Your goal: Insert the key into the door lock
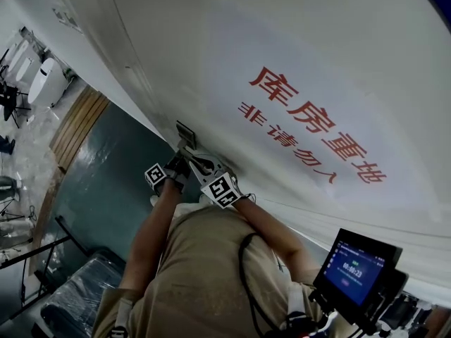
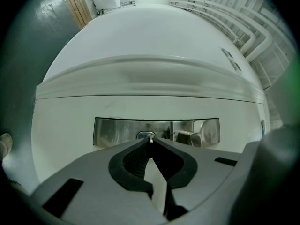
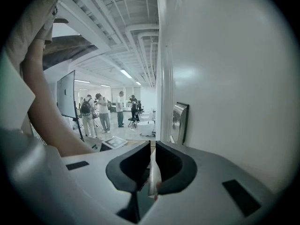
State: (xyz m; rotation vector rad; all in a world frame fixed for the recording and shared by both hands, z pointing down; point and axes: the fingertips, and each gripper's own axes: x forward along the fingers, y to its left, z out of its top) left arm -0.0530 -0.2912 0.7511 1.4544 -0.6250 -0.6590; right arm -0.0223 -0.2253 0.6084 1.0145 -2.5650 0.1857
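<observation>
At lock plate (image 2: 112,131), L tongs (image 2: 150,142) pinch key (image 2: 150,136); R tongs (image 3: 153,146) nearly shut.

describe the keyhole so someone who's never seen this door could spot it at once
Start at the large white door, then find the shiny rectangular metal plate set into it. Near the plate's middle sits the keyhole, a small oval ring, right where the shut left gripper holds the key; the blockier shape on the plate lies to its right.
</observation>
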